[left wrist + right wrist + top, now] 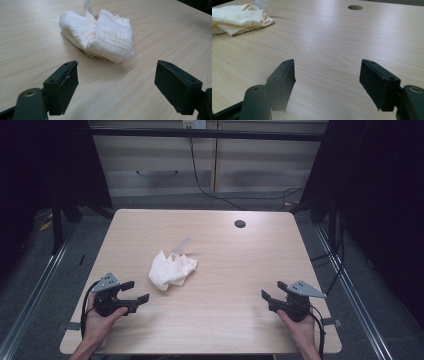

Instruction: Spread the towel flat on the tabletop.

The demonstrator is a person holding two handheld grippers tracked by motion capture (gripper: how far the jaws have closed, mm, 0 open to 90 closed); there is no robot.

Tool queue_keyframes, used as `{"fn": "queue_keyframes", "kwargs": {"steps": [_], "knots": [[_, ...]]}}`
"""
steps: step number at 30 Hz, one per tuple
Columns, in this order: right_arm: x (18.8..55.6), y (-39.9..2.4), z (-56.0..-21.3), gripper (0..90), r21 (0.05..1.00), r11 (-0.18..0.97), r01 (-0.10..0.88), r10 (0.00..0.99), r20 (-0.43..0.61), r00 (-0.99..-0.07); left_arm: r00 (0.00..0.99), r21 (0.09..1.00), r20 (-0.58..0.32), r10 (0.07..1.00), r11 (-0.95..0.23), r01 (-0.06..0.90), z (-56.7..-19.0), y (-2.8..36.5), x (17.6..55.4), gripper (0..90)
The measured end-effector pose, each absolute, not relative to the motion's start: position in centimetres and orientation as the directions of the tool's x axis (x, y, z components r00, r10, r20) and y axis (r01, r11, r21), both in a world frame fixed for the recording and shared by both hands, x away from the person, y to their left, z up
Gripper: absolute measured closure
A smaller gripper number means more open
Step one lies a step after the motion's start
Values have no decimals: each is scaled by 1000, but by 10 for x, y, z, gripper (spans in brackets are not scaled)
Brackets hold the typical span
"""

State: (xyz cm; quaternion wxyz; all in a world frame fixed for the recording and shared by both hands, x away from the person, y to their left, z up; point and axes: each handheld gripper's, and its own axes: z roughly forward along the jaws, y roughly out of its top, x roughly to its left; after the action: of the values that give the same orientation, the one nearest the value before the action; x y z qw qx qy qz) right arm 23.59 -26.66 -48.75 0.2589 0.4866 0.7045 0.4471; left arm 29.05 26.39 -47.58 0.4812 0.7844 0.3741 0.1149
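A crumpled white cloth lies on the wooden table, left of centre. My left gripper rests near the front left corner, open and empty, a short way in front of the cloth, which sits just beyond its jaws. My right gripper is near the front right, open and empty, pointing toward the table's middle. In the right gripper view the cloth lies far off at the upper left.
A round cable hole is set in the table near the back right, also the hole in the right gripper view. Dark curtains flank the table, and cables run across the floor behind it.
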Motion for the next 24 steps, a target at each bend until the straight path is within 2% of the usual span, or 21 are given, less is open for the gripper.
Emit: {"fn": "queue_keyframes", "kwargs": {"steps": [5, 7, 11, 17, 21, 24], "knots": [[235, -266, -488, 299, 878, 126, 461, 913, 79, -401, 691, 834, -185, 699, -260, 487, -477, 263, 292, 194], [236, -265, -489, 295, 877, 122, 465, 907, 92, -412, 699, 829, -187, 691, -270, 489, -478, 263, 294, 266], [237, -258, -490, 268, 853, 136, 504, 894, 113, -433, 699, 816, -194, 688, -282, 505, -479, 260, 294, 242], [233, -256, -488, 283, 840, 141, 523, 873, 144, -467, 684, 818, -199, 702, -264, 510, -477, 259, 290, 243], [230, -253, -485, 280, 848, 146, 510, 862, 144, -487, 703, 820, -219, 677, -262, 508, -473, 256, 289, 274], [231, -252, -483, 315, 852, 142, 505, 856, 151, -494, 713, 823, -213, 668, -271, 500, -465, 251, 294, 285]]}}
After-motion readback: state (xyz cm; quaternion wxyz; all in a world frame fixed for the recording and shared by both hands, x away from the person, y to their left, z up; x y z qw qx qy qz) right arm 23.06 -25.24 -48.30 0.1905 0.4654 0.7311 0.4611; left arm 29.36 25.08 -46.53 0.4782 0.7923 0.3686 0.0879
